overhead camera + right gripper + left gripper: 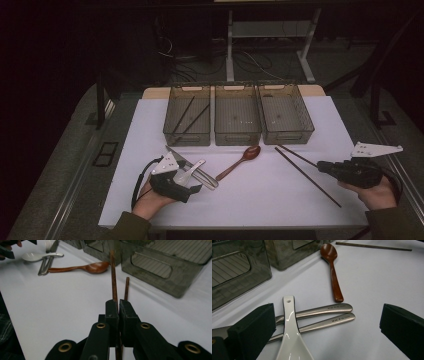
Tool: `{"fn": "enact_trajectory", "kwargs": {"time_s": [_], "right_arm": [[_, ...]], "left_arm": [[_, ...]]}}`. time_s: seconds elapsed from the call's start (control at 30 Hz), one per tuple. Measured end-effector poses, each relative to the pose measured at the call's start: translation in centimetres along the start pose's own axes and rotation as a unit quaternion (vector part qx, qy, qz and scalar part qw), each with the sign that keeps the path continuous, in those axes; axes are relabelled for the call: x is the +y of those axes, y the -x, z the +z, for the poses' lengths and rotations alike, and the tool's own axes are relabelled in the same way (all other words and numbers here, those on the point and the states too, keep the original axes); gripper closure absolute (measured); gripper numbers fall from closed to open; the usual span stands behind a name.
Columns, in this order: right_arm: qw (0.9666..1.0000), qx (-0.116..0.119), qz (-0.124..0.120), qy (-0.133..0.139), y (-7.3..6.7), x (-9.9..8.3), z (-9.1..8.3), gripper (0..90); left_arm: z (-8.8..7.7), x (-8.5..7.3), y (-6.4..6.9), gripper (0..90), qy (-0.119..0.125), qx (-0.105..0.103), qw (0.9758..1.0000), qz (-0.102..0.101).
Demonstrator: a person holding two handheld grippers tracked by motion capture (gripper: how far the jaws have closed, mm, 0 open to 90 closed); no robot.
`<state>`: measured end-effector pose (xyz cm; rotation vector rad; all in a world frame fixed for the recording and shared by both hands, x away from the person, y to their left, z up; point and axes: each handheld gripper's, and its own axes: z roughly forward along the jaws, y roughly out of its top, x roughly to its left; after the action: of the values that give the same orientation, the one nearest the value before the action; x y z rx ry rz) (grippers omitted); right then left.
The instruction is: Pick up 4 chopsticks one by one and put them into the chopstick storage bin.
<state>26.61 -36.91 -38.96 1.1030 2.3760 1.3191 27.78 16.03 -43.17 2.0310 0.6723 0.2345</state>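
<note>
At the right of the white table top, my right gripper [322, 165] [118, 303] is shut on a brown chopstick [113, 277] that runs forward from between its jaws. A second chopstick [307, 177] [126, 288] lies on the table beside it. At the front left, my left gripper [192, 181] [327, 322] is open and held low over a white ceramic spoon [290, 335] [189, 172]. That spoon lies across two metal cutlery handles [324, 311]. Its jaws stand wide on either side and touch nothing. A brown wooden spoon [240, 161] [334, 277] lies in the middle.
Three clear grey bins [237, 135] stand in a row at the back of the table. The left bin [170, 125] holds dark chopsticks. The table's front edge is near both hands. Cables and a stand's legs lie on the floor beyond.
</note>
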Motion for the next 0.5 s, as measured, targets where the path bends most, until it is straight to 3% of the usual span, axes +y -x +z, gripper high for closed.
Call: {"fn": "enact_trajectory", "kwargs": {"time_s": [0.3, 0.5], "right_arm": [[0.9997, 0.009, -0.009, 0.019, -0.3, 2.6, 0.8, 85.3], [0.9997, 0.008, -0.015, 0.015, -0.1, 4.3, 2.1, 85.3]], "left_arm": [[0.0, 0.0, 0.1, 0.0, 0.004, -0.001, 1.0000, -0.002], [0.0, 0.0, 0.1, 0.0, 0.003, -0.002, 1.0000, -0.001]]}}
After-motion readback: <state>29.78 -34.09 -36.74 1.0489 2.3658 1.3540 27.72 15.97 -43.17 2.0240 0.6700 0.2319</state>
